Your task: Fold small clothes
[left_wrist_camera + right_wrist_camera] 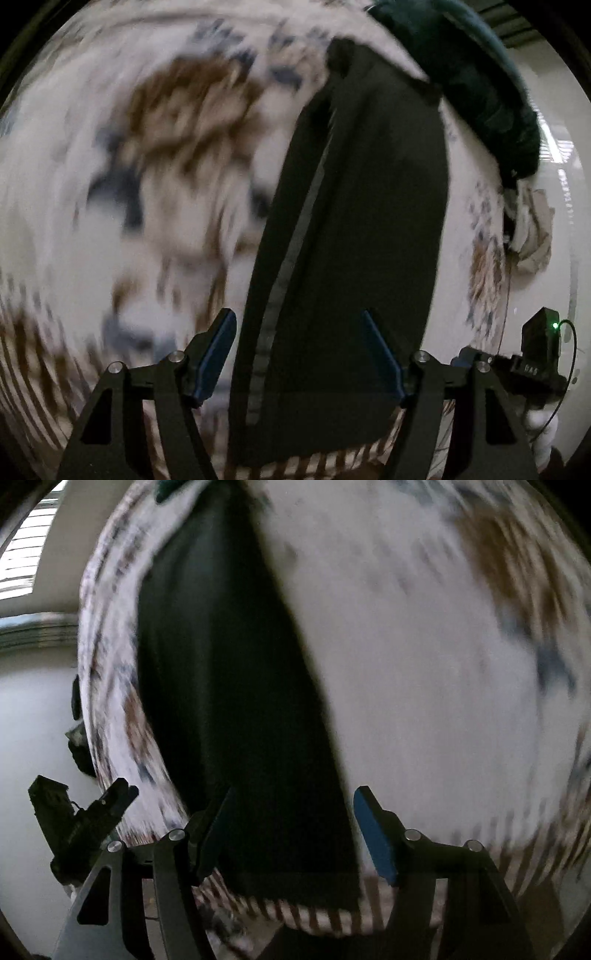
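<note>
We see both claws, left [300, 354] and right [291, 834], open and empty above the dark garment [354, 236] lying folded on the patterned cloth [155, 155]; a careless regrasp could undo its fold.

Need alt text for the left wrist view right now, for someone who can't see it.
A long dark garment lies flat on a blurred white, brown and blue patterned cover, running away from the open left gripper, which holds nothing. A dark green cloth sits at its far end, and the right gripper shows at the right edge.
</note>
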The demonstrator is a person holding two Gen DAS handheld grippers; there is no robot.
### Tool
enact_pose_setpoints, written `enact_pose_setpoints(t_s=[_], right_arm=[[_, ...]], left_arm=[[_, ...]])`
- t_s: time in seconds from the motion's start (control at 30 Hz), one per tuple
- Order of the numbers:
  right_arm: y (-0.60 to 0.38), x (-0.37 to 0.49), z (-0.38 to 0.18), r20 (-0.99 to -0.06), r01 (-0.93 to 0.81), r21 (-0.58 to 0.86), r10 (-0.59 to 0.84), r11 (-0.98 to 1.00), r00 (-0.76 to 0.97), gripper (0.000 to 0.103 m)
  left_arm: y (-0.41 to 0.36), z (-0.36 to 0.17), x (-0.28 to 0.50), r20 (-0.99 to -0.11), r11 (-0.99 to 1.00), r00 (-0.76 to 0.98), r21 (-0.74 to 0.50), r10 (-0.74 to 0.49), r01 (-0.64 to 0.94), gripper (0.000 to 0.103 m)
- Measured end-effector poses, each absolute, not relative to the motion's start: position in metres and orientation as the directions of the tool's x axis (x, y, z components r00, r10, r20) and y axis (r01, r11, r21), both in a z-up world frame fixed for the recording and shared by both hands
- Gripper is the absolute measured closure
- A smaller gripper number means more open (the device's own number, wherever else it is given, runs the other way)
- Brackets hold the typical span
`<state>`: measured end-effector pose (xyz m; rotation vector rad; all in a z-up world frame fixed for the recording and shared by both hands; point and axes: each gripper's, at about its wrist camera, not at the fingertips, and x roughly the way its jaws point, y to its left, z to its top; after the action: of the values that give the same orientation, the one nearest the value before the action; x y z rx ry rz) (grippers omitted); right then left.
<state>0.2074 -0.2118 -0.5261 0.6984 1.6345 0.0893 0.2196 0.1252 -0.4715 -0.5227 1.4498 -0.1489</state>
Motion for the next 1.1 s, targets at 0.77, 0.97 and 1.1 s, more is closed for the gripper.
enact_pose_setpoints(t_s=[0.77,0.97,1.1], right_arm=[[-0.17,0.104,-0.576,-0.902,0.272,0.398,0.428,0.876,-0.06,0.096],[-0.177,0.112,-0.588,-0.849,0.318,0.468,0.519,0.825,-0.096,0.066],[-0.185,0.099,-0.601,-0.792,0.366,0.545,0.606,0.754,-0.068,0.039]], left_arm=[[0.116,-0.517,0.135,-0.943,0.922,0.191,-0.312,-0.272,-0.228,0.097],[0.131,-0.511,0.128,-0.904,0.869,0.206,-0.421,-0.376,-0.261,0.065],[0.139,-0.529,0.113,-0.868,0.818,0.198,-0.496,-0.455,-0.293,0.033]])
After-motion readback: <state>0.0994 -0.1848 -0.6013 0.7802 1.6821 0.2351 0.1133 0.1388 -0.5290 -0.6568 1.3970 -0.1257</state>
